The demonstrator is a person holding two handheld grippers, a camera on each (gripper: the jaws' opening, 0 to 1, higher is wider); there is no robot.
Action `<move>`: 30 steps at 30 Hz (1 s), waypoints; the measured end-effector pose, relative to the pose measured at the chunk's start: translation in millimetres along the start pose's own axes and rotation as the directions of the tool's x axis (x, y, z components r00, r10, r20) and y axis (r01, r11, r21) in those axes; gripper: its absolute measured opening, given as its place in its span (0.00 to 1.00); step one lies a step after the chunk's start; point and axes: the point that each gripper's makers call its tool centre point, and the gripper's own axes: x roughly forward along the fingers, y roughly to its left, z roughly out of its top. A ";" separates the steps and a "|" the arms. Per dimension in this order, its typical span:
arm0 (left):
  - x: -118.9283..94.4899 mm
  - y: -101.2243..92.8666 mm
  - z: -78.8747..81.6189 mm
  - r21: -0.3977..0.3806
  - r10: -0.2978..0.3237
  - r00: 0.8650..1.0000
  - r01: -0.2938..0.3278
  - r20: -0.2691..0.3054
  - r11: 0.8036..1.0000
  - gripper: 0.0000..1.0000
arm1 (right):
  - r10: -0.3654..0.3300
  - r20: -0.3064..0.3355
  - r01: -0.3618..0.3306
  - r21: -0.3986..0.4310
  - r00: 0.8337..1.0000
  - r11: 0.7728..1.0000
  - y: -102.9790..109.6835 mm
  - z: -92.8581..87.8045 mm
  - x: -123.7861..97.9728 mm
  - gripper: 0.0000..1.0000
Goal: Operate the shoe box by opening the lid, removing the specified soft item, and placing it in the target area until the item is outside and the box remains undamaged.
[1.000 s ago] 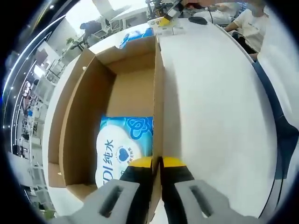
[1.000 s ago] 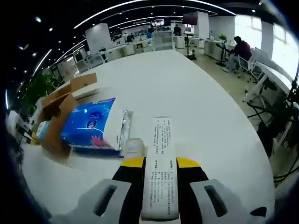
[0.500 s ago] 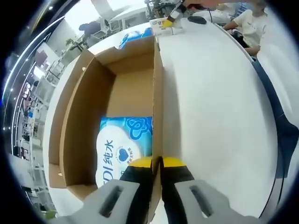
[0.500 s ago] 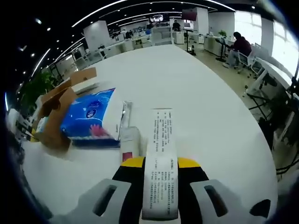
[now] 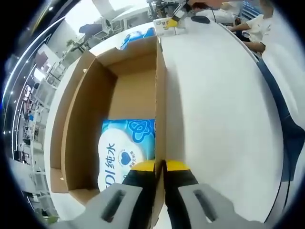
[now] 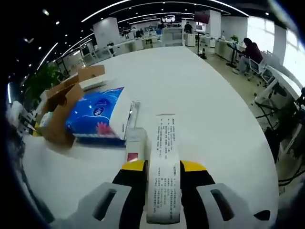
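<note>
**White tabletop, open box, one pack in my right jaws**

White and wide, the round table [image 6: 205, 95] is the biggest thing I see, running under everything in both views. On it sits the open brown cardboard shoe box [image 5: 90, 124]; in the left gripper view I look straight down into it, and in the right gripper view the same box [image 6: 59, 112] stands off to the left, flaps up.

My left gripper [image 5: 159, 167] is closed on the box's right-hand wall, one yellow-tipped jaw inside and one outside, the cardboard edge pinched between them. Just beside the inner jaw, flat on the box floor at the near end, lies a light blue soft pack of wipes with a white oval label [image 5: 126, 148].

Outside the box, a large blue plastic-wrapped pack of tissues [image 6: 97, 117] lies on the table, touching the box's side. Against its right edge I see a narrow, clear-wrapped item [image 6: 131, 117], too small to identify, and just nearer me a small white packet with a red mark [image 6: 135, 145].

My right gripper [image 6: 163, 171] is clamped on a long, narrow white pack printed with small black text [image 6: 164, 162], which sticks forward from between the jaws, over the tabletop, well clear of the box.
</note>
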 end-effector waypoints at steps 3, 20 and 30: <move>0.5 0.1 -0.4 0.000 0.001 1.000 -0.001 -0.001 1.000 0.04 | -0.008 0.010 0.008 -0.032 1.000 0.999 -3.0 7.8 -10.1 0.28; 0.2 0.2 -0.1 0.005 -0.001 1.000 0.001 -0.002 1.000 0.04 | -0.006 -0.012 0.006 -0.048 1.000 0.999 -4.0 8.9 -6.9 0.19; 0.1 0.1 0.0 0.010 -0.013 1.000 0.013 -0.006 1.000 0.04 | -0.008 -0.002 0.008 -0.052 1.000 0.999 -2.7 11.8 -4.7 0.19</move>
